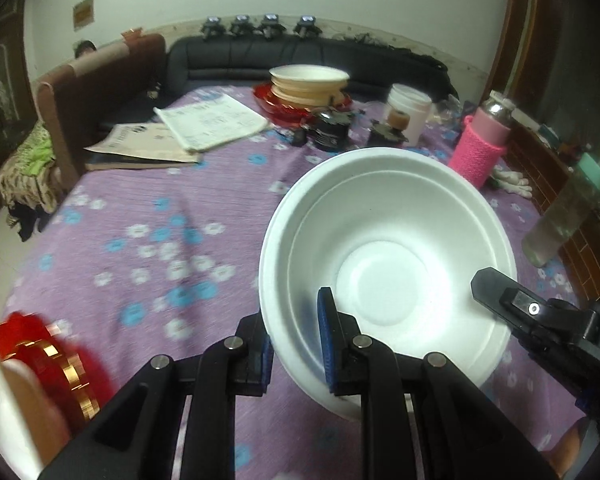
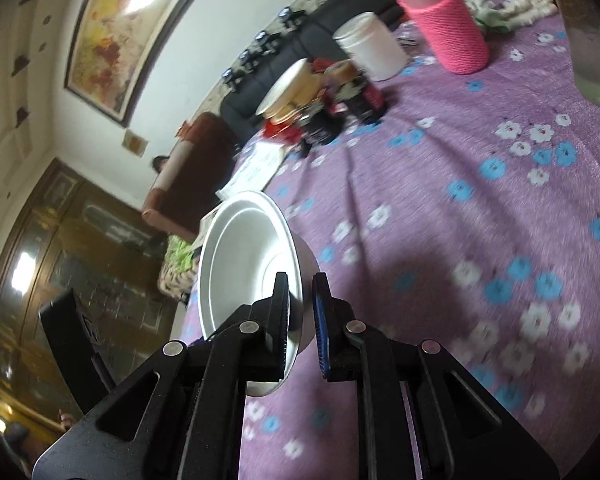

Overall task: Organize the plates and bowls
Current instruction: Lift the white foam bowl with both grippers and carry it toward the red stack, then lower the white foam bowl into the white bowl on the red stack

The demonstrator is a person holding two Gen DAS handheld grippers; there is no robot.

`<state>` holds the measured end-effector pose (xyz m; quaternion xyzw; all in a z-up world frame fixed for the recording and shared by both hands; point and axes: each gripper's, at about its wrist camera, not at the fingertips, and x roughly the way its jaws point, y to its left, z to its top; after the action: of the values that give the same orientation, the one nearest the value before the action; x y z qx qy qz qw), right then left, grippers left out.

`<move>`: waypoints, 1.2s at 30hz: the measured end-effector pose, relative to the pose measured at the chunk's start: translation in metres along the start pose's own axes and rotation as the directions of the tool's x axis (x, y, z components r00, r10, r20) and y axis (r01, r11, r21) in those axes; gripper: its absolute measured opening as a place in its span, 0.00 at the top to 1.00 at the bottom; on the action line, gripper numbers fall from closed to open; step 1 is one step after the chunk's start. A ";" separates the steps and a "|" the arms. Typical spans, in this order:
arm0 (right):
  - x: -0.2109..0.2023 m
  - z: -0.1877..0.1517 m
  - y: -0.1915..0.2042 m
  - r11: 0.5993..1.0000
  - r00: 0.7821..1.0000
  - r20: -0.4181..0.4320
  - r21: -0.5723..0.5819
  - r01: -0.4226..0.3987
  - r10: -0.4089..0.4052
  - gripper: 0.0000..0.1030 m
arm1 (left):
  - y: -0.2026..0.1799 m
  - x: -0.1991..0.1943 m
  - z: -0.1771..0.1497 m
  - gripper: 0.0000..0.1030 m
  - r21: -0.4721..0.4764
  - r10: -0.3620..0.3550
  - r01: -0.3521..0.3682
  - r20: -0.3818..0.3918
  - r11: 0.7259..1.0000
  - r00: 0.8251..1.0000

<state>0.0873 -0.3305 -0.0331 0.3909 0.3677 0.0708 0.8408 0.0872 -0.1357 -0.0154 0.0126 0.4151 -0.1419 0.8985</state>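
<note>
A white foam bowl (image 1: 388, 264) is held above the purple flowered tablecloth (image 1: 140, 240). My left gripper (image 1: 296, 344) is shut on its near rim, one pad inside and one outside. My right gripper (image 2: 302, 320) grips the same bowl (image 2: 244, 264) at another part of the rim, and its black fingers (image 1: 500, 292) show at the bowl's right in the left wrist view. A stack of cream bowls (image 1: 308, 84) on a red plate (image 1: 276, 106) stands at the table's far side; the stack also shows in the right wrist view (image 2: 288, 88).
A red and gold plate (image 1: 44, 356) lies at the near left. Newspapers (image 1: 188, 128), dark small items (image 1: 332, 128), a white jar (image 1: 408, 112), a pink-sleeved bottle (image 1: 484, 140) and a clear bottle (image 1: 560, 220) crowd the far and right sides. Sofas stand behind the table.
</note>
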 end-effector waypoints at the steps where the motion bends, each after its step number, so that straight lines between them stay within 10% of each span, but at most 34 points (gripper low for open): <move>1: -0.003 -0.006 0.007 1.000 1.000 -0.003 -0.012 -0.012 0.012 0.87 | 0.005 -0.010 -0.003 0.82 -0.002 0.012 -0.012 0.013 1.000 1.000; 18: -0.014 -0.100 0.149 0.936 0.977 -0.127 -0.287 -0.203 0.173 0.87 | 0.113 -0.145 -0.053 0.81 -0.115 0.205 -0.188 0.163 0.975 0.965; 36: 0.061 -0.179 0.196 0.881 0.960 -0.272 -0.435 -0.187 0.070 0.87 | 0.185 -0.132 -0.089 0.81 -0.222 0.303 -0.285 0.054 0.933 0.951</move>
<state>0.0438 -0.0632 -0.0045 0.1942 0.4160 0.2593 0.8497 -0.0109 0.0865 0.0081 -0.0271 0.3818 0.0387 0.9230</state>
